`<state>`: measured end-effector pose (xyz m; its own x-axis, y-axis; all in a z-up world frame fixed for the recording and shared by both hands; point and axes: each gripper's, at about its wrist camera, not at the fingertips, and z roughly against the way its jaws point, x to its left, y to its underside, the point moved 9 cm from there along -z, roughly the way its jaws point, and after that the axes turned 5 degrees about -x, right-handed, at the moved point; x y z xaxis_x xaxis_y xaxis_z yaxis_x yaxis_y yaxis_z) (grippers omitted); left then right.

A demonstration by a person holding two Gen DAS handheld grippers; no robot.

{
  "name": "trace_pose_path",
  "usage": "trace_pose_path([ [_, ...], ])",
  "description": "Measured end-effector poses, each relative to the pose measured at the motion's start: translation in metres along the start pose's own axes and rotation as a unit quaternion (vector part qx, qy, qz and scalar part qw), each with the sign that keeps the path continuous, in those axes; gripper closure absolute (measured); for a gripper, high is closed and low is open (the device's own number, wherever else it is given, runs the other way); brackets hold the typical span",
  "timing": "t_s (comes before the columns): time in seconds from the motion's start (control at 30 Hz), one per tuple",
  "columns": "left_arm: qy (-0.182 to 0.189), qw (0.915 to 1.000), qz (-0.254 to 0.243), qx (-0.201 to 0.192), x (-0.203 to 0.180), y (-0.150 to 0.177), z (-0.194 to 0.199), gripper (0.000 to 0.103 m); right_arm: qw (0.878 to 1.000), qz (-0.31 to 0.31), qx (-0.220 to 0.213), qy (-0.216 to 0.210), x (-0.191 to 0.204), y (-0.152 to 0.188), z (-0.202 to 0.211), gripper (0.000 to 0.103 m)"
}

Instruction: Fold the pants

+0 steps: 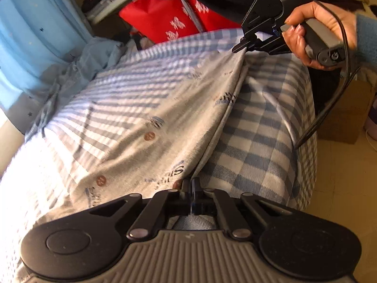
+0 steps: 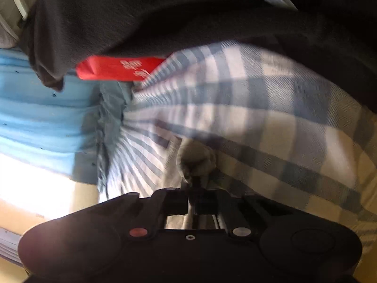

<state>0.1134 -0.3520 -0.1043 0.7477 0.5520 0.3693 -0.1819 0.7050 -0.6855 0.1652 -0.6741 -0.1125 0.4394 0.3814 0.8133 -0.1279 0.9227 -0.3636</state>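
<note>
Pants (image 1: 146,108): one | left claw (image 1: 191,185): clamped on edge | right claw (image 1: 245,44): clamped on corner | checked sheet (image 1: 259,141): one

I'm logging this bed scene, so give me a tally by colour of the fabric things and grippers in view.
Pale grey printed pants: 1
Blue-and-white checked bed sheet: 1
Red printed bag: 1
Light blue starred curtain: 1
Black two-finger grippers, left gripper and right gripper, both clamped on the pants: 2
Total: 6
</note>
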Motion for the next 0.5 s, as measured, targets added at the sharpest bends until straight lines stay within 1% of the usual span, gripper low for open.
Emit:
trace_pose_path([
  [0.07, -0.001, 0.9999, 0.0, -0.011, 0.0, -0.001, 0.006, 0.103, 0.998, 0.064, -0.026, -0.009, 0.023, -0.004, 0.016, 0.103],
  [0.13, 0.0, 0.9999, 0.001, -0.011, 0.0, 0.002, 0.007, 0.103, 0.993, 0.114, -0.035, -0.001, 0.036, -0.004, 0.026, 0.103],
  [0.17, 0.001, 0.9999, 0.003, -0.011, 0.0, 0.004, 0.006, 0.103, 0.991, 0.129, -0.03, 0.009, 0.035, -0.002, 0.025, 0.103],
  [0.23, 0.011, 0.9999, 0.011, -0.003, -0.001, 0.008, 0.002, 0.103, 0.991, 0.128, -0.009, 0.035, 0.019, 0.001, 0.016, 0.101],
  [0.27, 0.018, 0.9997, 0.015, -0.002, -0.002, 0.009, 0.003, 0.097, 0.989, 0.136, -0.006, 0.06, 0.01, 0.002, 0.011, 0.093],
  [0.3, 0.022, 0.9996, 0.018, -0.003, -0.001, 0.011, 0.006, 0.095, 0.984, 0.152, -0.011, 0.089, 0.0, 0.002, 0.009, 0.089],
  [0.33, 0.026, 0.9995, 0.018, -0.009, -0.001, 0.013, 0.011, 0.091, 0.979, 0.172, -0.018, 0.108, -0.007, 0.002, 0.01, 0.081],
  [0.37, 0.031, 0.9993, 0.015, -0.018, 0.0, 0.015, 0.019, 0.085, 0.976, 0.186, -0.024, 0.112, -0.009, 0.003, 0.013, 0.076],
  [0.4, 0.03, 0.9991, 0.012, -0.027, 0.002, 0.017, 0.025, 0.077, 0.973, 0.197, -0.033, 0.113, -0.009, 0.004, 0.018, 0.077],
  [0.43, 0.025, 0.999, 0.012, -0.035, 0.006, 0.02, 0.032, 0.057, 0.97, 0.209, -0.041, 0.117, -0.006, 0.005, 0.023, 0.071],
  [0.47, 0.021, 0.9989, 0.02, -0.037, 0.011, 0.024, 0.038, 0.048, 0.965, 0.229, -0.05, 0.12, 0.0, 0.008, 0.028, 0.061],
  [0.5, 0.02, 0.9987, 0.03, -0.037, 0.017, 0.028, 0.043, 0.048, 0.956, 0.259, -0.063, 0.12, 0.009, 0.013, 0.032, 0.056],
])
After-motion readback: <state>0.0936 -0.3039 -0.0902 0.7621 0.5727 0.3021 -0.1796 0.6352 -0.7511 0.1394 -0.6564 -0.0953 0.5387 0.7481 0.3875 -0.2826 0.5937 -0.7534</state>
